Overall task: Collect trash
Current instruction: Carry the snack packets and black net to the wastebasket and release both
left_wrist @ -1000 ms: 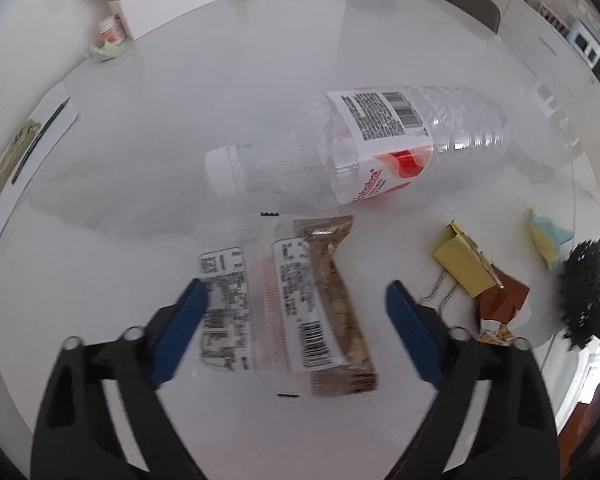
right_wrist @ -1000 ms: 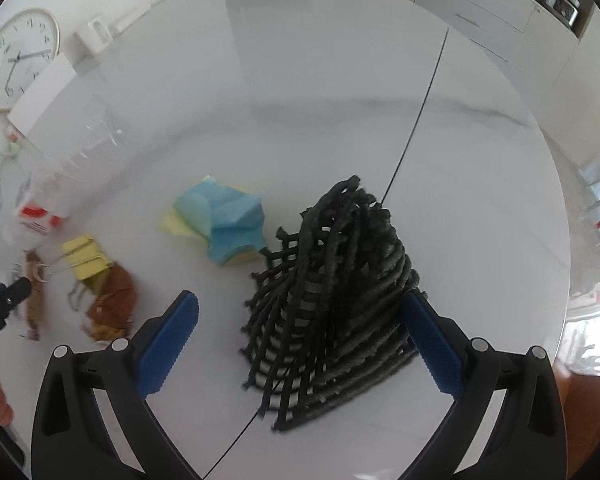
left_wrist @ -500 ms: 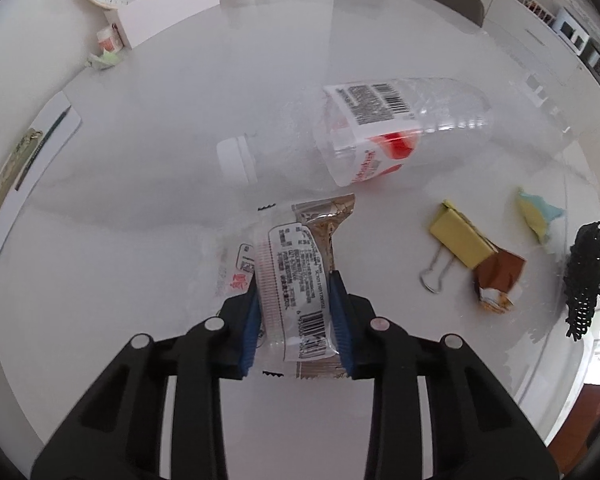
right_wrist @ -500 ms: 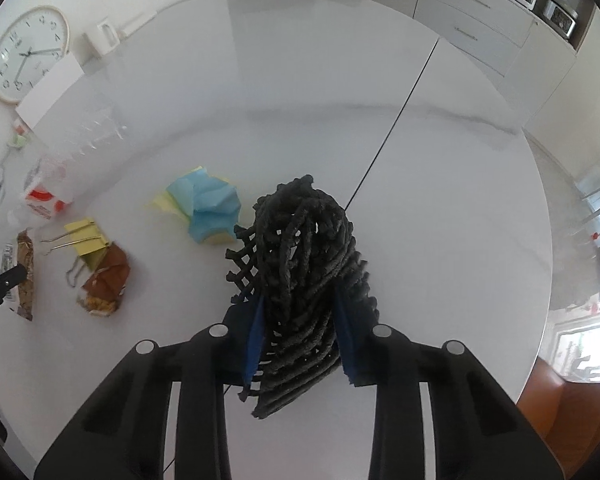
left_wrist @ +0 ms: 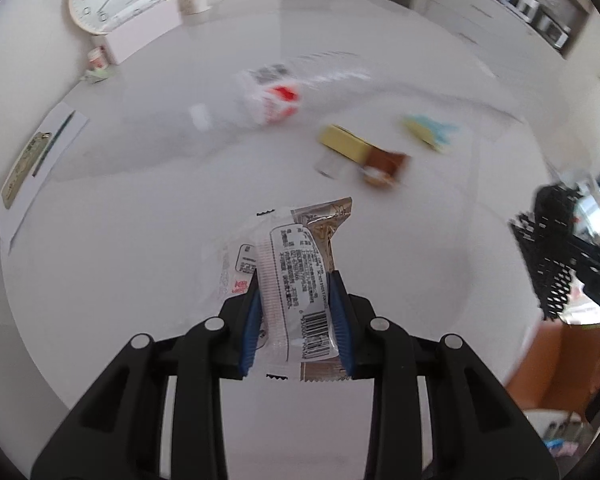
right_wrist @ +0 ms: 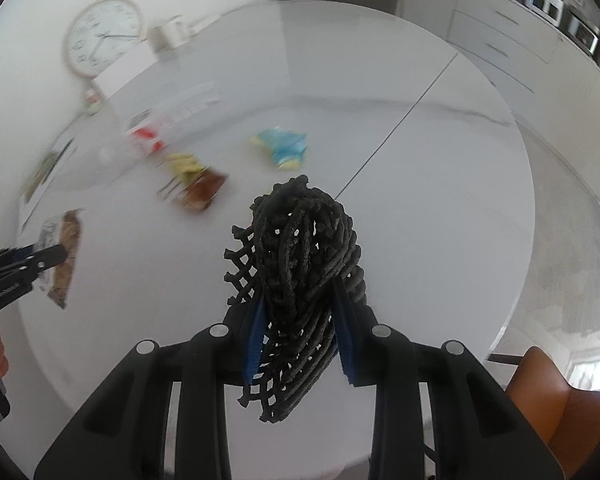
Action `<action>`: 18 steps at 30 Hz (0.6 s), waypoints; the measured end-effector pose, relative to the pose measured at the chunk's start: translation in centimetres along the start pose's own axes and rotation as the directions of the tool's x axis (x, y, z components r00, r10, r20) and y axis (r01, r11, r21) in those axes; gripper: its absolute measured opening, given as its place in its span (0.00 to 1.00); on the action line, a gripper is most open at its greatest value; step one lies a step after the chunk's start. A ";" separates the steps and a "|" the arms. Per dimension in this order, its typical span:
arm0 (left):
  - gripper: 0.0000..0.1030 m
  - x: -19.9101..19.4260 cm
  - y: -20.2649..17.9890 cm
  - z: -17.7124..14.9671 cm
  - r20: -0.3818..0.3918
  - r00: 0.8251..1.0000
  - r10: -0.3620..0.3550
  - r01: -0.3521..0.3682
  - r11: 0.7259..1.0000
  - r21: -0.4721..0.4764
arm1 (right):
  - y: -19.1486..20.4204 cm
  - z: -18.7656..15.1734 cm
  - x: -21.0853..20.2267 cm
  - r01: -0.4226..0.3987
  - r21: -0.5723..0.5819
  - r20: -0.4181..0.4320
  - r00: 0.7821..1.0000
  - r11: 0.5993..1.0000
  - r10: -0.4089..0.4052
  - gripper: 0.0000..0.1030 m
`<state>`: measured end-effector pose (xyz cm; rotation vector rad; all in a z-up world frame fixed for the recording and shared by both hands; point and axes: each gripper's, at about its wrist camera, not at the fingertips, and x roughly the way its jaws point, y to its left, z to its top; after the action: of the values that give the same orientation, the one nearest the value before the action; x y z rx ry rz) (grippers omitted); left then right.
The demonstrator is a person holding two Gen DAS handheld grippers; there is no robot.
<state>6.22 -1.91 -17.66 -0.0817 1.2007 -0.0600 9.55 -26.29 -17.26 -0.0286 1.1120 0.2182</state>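
Two tools are each clamped on a piece of trash and hold it clear above the white desk point(left_wrist: 100, 280), which reads as carrying the pieces off to wherever the rubbish goes; no bin shows in either view. The left tool point(left_wrist: 296, 320) pinches a clear snack wrapper point(left_wrist: 296, 276) across its middle between the blue pads, so both ends stick out past the jaws, the brown crimped end pointing away from the camera. The right tool point(right_wrist: 300, 336) squeezes a bunched black mesh net point(right_wrist: 300, 272) the same way, its loops spilling above and below the pads. Farther out, still lying on the desk and apart from both tools, are a yellow binder clip point(left_wrist: 344, 144) touching a brown wrapper point(left_wrist: 384, 164), a crumpled blue and yellow paper point(right_wrist: 282, 150), and beyond them a blurred plastic bottle point(left_wrist: 268, 96) on its side. Those look like the pieces left to gather.
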 end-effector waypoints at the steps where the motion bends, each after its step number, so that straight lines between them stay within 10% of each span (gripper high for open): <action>1: 0.31 -0.9 -0.9 -1.1 0.001 1.000 -0.011 0.011 1.000 0.017 | 0.1 -0.8 -0.8 -0.006 -0.007 -0.001 1.000 1.000 0.006 0.31; 18: 0.31 -7.8 -13.1 -14.3 -0.043 0.995 -0.086 0.091 0.987 0.131 | -1.1 -12.7 -8.2 -0.123 -0.081 -0.058 0.991 0.989 0.118 0.33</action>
<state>-10.00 -14.74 -14.30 -0.0171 1.2272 -0.2206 -4.95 -30.35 -15.73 -0.0425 1.1581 0.3746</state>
